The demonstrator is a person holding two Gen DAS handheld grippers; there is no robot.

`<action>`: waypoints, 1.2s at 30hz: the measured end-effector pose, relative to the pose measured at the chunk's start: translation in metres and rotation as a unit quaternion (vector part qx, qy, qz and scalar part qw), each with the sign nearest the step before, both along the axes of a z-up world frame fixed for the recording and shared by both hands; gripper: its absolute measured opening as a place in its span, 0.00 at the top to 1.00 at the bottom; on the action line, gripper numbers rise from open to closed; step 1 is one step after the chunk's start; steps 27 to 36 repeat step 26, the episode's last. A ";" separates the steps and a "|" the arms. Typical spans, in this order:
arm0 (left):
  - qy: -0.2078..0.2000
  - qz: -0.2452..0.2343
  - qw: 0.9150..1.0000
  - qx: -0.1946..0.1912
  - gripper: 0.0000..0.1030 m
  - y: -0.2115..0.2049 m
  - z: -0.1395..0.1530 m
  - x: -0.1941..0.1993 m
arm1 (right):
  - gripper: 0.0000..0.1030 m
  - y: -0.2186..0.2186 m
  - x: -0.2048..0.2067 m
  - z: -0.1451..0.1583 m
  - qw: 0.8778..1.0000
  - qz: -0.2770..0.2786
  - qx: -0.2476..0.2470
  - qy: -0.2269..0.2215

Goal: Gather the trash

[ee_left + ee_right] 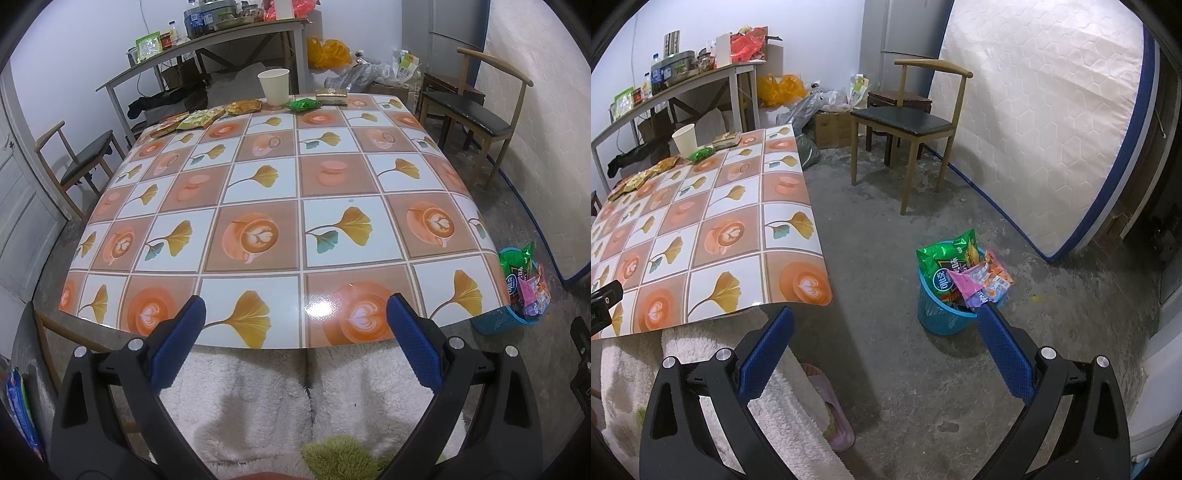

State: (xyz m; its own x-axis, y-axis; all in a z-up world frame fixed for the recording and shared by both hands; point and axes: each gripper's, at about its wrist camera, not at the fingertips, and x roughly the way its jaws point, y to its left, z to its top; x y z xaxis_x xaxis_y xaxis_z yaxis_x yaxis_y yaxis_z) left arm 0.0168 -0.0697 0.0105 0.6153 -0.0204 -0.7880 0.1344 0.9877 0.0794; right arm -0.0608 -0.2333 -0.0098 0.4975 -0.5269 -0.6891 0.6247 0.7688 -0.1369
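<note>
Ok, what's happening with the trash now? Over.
Left gripper open, empty. Right gripper open, empty. Wrappers and cup at the table's far edge; bin on the floor, stuffed full. Nothing in the way.

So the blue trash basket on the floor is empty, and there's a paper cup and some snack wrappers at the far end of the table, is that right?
Not quite. The blue trash basket on the floor is not empty: snack bags stick out of its top, as the right wrist view shows. The rest holds: a paper cup and snack wrappers sit at the far end of the table.
</note>
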 end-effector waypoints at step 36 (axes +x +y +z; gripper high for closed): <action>0.004 0.001 1.000 0.000 0.08 0.004 0.002 0.002 | 0.06 0.000 0.001 0.003 1.000 0.001 0.000 -0.001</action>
